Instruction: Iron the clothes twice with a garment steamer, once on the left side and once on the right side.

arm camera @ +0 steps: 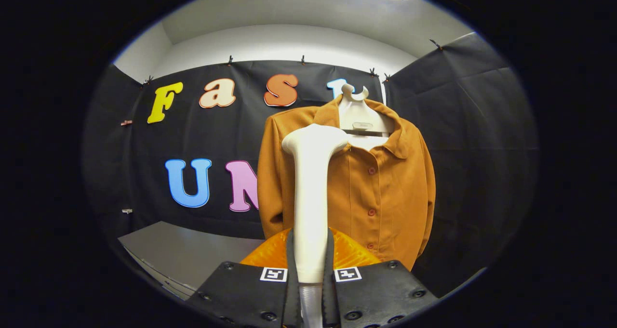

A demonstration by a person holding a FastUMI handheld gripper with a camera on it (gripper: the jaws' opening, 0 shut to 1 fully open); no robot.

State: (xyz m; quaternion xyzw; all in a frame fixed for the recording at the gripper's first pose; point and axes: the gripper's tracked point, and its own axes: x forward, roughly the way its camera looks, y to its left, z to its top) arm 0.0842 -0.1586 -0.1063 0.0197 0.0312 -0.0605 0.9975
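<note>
My gripper (310, 265) is shut on the white garment steamer (311, 193), both fingers pressing on its handle. The steamer stands upright between the fingers, and its head (314, 140) sits near the left shoulder of the shirt. An orange-brown button shirt (381, 188) hangs on a white hanger form (359, 118) just beyond the steamer, its collar open and its front facing me. The steamer hides part of the shirt's left front. Whether the head touches the cloth is unclear.
A grey table top (183, 251) lies low to the left of the fingers. An orange translucent part (349, 253) sits just behind the fingers. Black cloth walls stand behind and to the right of the shirt.
</note>
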